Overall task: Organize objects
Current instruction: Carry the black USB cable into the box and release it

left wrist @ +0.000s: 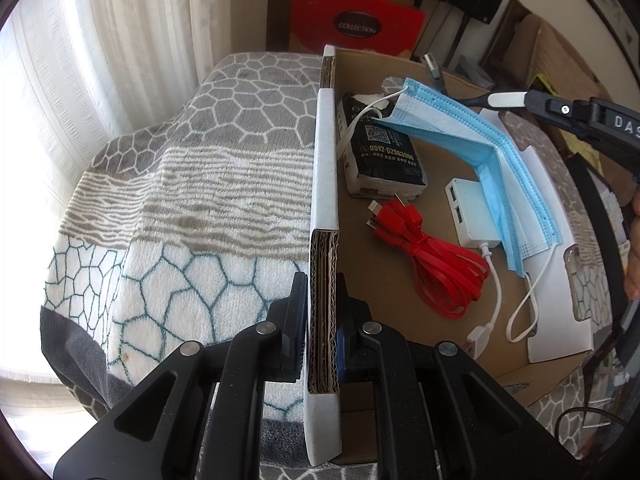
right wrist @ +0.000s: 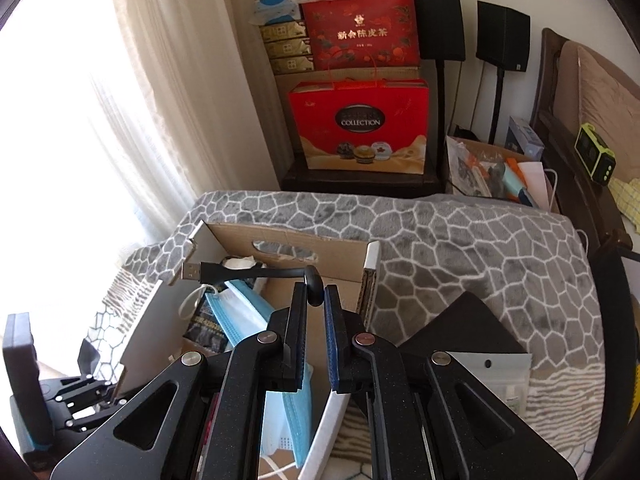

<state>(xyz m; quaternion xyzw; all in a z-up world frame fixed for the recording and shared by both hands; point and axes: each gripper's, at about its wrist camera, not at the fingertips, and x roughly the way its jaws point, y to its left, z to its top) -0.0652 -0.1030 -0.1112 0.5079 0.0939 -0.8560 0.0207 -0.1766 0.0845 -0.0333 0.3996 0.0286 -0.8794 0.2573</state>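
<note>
Your cardboard box (left wrist: 404, 240) fills the middle and right of the left wrist view, sitting on the patterned blanket (left wrist: 180, 184), and your left gripper (left wrist: 322, 320) at the bottom centre is clamped tight on the box's near side wall (left wrist: 325, 184), one finger outside and one inside. Inside the box, look: a black tissue pack (left wrist: 384, 156) at the upper middle, a blue face mask (left wrist: 480, 152) draped across it and over a white USB hub (left wrist: 472, 208), and a bundle of red cable (left wrist: 436, 268) just below the pack. In the right wrist view your right gripper (right wrist: 316, 304), low centre, is pinched shut on a black bendy USB light (right wrist: 256, 270); its plug end sticks out to the left, hanging above the box's open top. From the left wrist camera that same light comes in from the upper right edge, its white strip (left wrist: 508, 99) poised over the mask. Beyond the box, at the top centre of the right wrist view, a red gift box (right wrist: 360, 124) stands against the wall, with a red bag (right wrist: 360, 28) stacked above it and two black speakers (right wrist: 472, 28) to their right. A grey zip pouch (right wrist: 496, 376) lies on the blanket at lower right.
</note>
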